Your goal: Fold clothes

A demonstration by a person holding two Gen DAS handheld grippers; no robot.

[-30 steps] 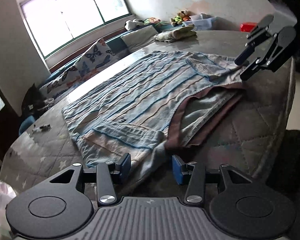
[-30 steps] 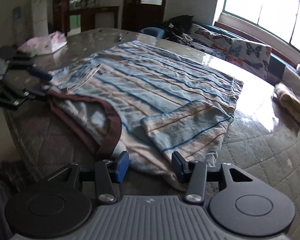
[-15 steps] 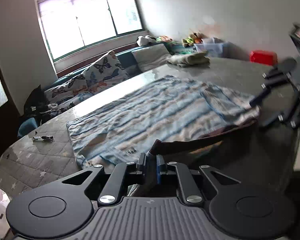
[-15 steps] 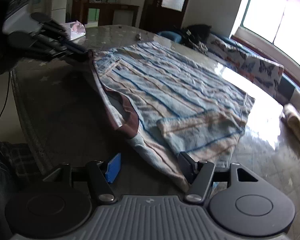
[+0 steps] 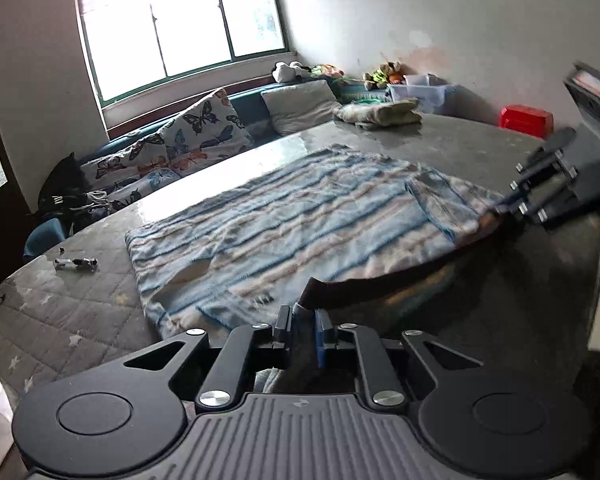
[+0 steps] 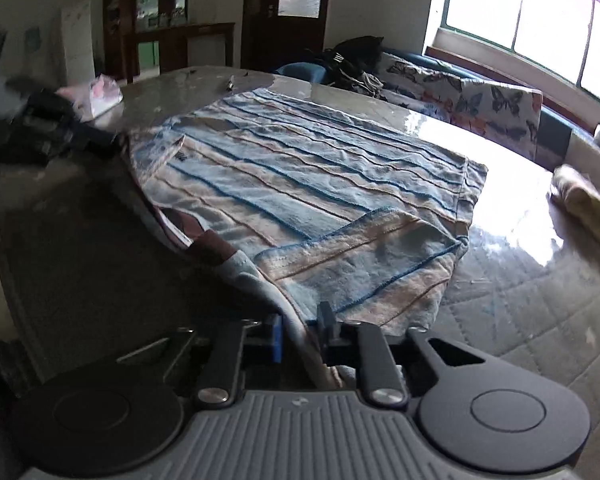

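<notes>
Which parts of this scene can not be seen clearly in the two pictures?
- Left wrist view: the right tongs are motion-blurred at the striped shirt.
- Right wrist view: the left tongs are blurred and dark.
- Both views: the shirt's gripped edge is hidden behind the fingers.
- Left wrist view: a small object is too small to identify.

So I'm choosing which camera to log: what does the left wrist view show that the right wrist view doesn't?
Only the left wrist view shows the red box, stuffed toys and clear bin by the wall. Only the right wrist view shows the dark cabinet and door. Both show the striped shirt on the quilted table, the butterfly cushions, and each claw, left and right, pinching the shirt's near edge.
</notes>
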